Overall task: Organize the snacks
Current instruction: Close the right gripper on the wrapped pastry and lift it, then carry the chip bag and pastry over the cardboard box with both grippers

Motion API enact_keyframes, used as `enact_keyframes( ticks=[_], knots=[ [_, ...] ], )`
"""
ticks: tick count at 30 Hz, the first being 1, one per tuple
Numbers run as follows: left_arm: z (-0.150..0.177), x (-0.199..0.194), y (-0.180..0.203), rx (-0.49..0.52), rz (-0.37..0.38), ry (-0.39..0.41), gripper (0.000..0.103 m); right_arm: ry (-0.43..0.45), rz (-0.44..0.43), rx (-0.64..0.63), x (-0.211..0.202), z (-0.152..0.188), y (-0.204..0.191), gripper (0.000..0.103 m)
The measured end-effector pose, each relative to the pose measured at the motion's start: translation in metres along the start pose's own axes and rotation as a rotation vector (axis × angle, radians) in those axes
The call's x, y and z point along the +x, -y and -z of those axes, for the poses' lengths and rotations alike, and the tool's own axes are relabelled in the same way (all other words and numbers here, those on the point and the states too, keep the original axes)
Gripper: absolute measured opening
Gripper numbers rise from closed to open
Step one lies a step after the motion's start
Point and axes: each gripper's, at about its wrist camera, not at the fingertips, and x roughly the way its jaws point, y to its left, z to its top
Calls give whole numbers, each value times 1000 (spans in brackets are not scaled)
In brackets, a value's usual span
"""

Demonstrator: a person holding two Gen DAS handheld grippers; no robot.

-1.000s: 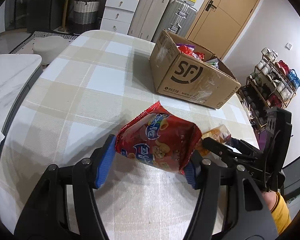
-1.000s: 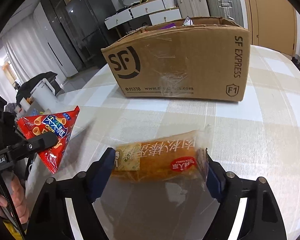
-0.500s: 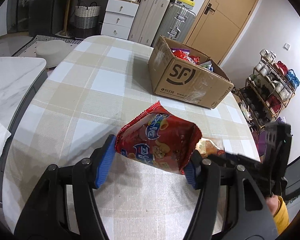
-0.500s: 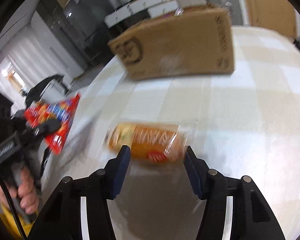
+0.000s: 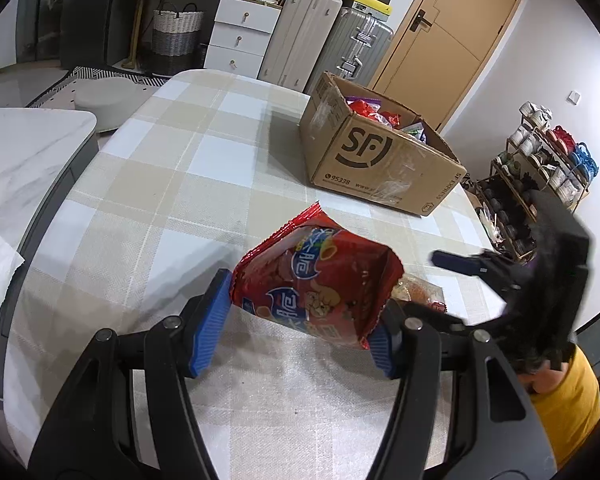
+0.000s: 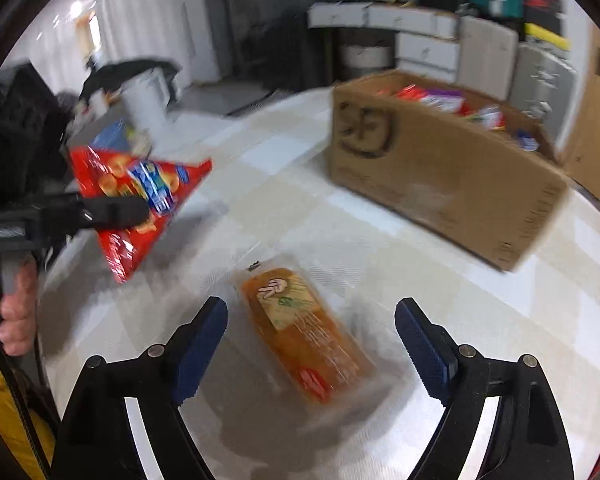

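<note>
My left gripper is shut on a red snack bag and holds it above the checked tablecloth. The same red bag shows at the left of the blurred right wrist view. My right gripper has its jaws opening. An orange bread packet lies on the table between them, pointing away from me, and neither pad touches it. A corner of that packet peeks out behind the red bag. An open SF cardboard box with several snacks inside stands farther back on the table.
A hand with a yellow sleeve holds the left gripper's handle. A white marble table adjoins on the left. Suitcases, white drawers, a door and a shoe rack stand beyond the table.
The right gripper closed on the orange packet, rolled, then spread its jaws wide; the packet now lies lengthwise instead of crosswise. The left gripper drew back slightly with the red bag.
</note>
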Motion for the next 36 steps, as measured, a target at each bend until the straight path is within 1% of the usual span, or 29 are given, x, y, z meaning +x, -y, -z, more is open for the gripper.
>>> enact_keyframes(
  ticks=[2,3,4,6,7,8,9,11,16,17,18,21,24,26,29,31,34,36],
  knots=[
    [1,-1,-2,-2,-6,0,59,-87,-33,-12,20,0,-1,69],
    [1,-1,-4,-5,-11,0,59,-120,-51,-8,26,0,-1,57],
    [2,-1,-7,-13,-16,0,59,-134,-52,-4,29,0,-1,55],
    [3,-1,-12,-30,-19,-5,59,-135,-44,1,27,0,-1,50],
    [4,-1,-13,-35,-22,-6,59,-135,-26,8,25,-1,-1,42],
    [4,-1,-14,-35,-25,-5,59,-133,-21,25,23,0,0,39],
    [4,-3,-14,-35,-26,-3,59,-125,-26,42,19,1,1,38],
    [5,-7,-13,-32,-27,5,59,-79,-23,72,8,4,4,38],
    [7,-24,1,7,-26,41,59,37,-45,131,-40,10,1,38],
    [7,-28,5,20,-25,47,59,73,-57,149,-55,10,-3,38],
    [9,-33,11,39,-26,59,59,89,-67,160,-62,11,-4,38],
    [11,-48,24,70,-16,87,59,157,-145,207,-97,17,-12,38],
    [11,-65,37,99,-3,114,59,221,-167,241,-124,23,-19,38],
    [10,-75,43,113,5,133,59,291,-192,283,-150,27,-20,38],
    [4,-93,54,134,15,165,59,375,-193,310,-176,22,-30,38],
    [-4,-105,60,144,42,178,59,424,-180,311,-202,15,-32,38],
    [-20,-118,63,128,125,164,59,475,-168,311,-233,4,-34,38],
    [-32,-127,65,127,134,174,59,516,-153,288,-256,-6,-36,38]
  ],
)
